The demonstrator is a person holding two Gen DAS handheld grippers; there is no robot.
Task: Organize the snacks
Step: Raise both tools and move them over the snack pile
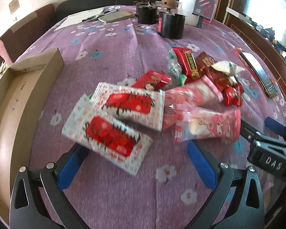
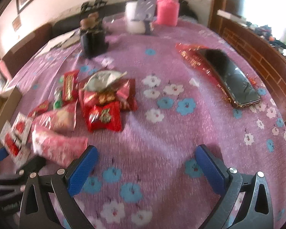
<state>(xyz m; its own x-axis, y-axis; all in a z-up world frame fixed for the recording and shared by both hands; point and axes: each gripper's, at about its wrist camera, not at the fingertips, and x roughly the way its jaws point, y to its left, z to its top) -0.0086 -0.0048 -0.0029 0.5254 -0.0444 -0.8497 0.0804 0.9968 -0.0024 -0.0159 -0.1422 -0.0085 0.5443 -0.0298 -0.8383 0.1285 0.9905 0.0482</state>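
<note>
A purple cloth with white and blue flowers [image 1: 108, 61] covers the desk, with a pale wall and a dark sofa-like backrest at the far side. At the far end stand black canisters with wooden knobs [image 1: 169, 21], a white container and a pink flask [image 2: 167, 9]. A cardboard box [image 1: 15, 99] sits open at the left edge of the desk. The snacks lie in a loose heap near the middle: two white packets with red labels [image 1: 112, 126] overlapping at the near left, pink wrapped ones [image 1: 207, 126] just right of them, and red packets [image 2: 104, 116] and a silvery pouch [image 2: 104, 80] behind. A dark phone [image 2: 232, 76] rests on a red wrapper, well apart at the right.

The left claw [image 1: 135, 164] is spread wide, holding nothing, its blue pads [image 1: 202, 168] low over the cloth with the nearest white packet between and just ahead of them. The right claw [image 2: 145, 168] is also spread and empty, over bare cloth to the right of the heap.
</note>
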